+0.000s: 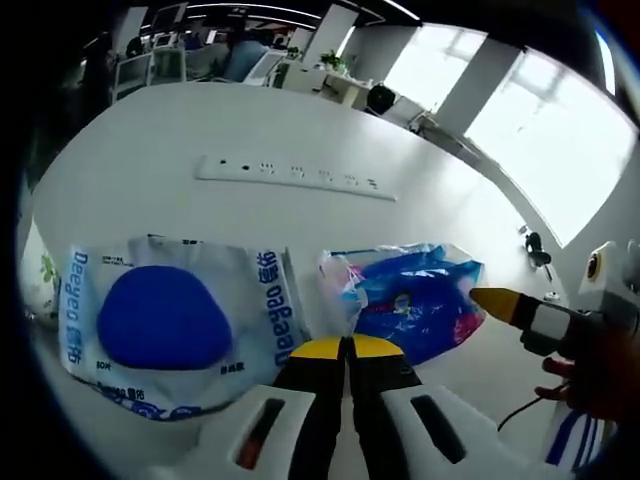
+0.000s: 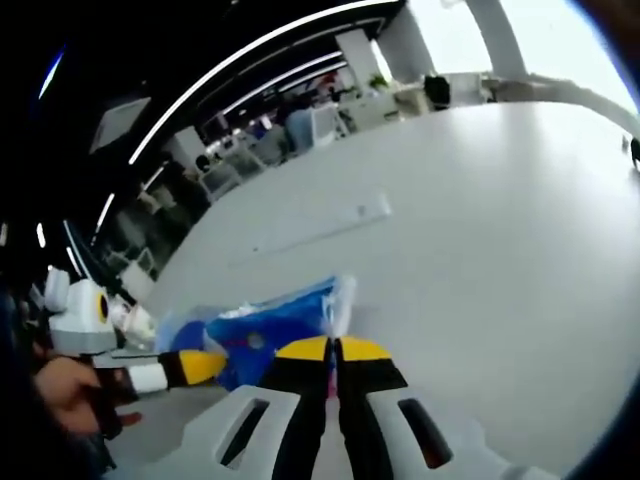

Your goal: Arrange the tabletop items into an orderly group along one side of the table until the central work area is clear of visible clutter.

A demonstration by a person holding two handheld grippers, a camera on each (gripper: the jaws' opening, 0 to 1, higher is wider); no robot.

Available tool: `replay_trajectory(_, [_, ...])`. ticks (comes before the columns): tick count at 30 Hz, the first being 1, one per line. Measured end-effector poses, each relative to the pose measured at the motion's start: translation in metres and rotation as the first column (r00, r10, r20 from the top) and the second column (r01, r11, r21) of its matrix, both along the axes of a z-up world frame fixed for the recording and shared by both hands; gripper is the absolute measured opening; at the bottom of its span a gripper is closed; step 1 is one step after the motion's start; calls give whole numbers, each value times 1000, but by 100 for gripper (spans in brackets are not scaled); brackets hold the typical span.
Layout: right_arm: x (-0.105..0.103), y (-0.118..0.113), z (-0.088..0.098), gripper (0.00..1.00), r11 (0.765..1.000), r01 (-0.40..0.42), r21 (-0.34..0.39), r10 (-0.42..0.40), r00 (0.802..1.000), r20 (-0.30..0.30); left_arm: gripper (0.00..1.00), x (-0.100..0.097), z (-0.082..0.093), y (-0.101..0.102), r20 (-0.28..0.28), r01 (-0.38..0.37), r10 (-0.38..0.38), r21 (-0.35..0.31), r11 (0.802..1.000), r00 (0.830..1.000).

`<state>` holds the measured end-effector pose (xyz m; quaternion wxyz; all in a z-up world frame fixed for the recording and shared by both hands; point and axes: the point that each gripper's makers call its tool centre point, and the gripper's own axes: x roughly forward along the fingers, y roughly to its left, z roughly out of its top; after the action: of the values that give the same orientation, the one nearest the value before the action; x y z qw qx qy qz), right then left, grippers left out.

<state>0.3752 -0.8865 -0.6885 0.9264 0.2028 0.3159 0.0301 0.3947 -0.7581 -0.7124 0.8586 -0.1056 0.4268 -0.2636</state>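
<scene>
A white Deeyeo pack (image 1: 165, 320) with a blue oval lies flat on the white table (image 1: 200, 130), at the left in the left gripper view. Beside it on the right lies a crumpled blue plastic bag (image 1: 410, 300). My left gripper (image 1: 347, 348) is shut with nothing between its jaws, its yellow tips at the near edge between the two packs. The right gripper (image 1: 495, 300) comes in from the right, its tip at the bag's right edge. In the right gripper view my right gripper (image 2: 333, 350) is shut just short of the blue bag (image 2: 265, 335), and the left gripper (image 2: 195, 365) points at the bag from the left.
A long white power strip (image 1: 295, 177) lies across the table beyond the packs, also visible as the power strip (image 2: 320, 228). A small black object (image 1: 537, 250) sits near the table's right edge. A hand (image 1: 590, 380) holds the right gripper. Office desks and chairs stand far behind.
</scene>
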Motion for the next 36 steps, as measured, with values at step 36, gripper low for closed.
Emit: replay_trajectory(36, [10,-2,-16,0,1000,-19,-14,18,999,-44,1,5,-9,-3,-33,12,-11,18,1000,999])
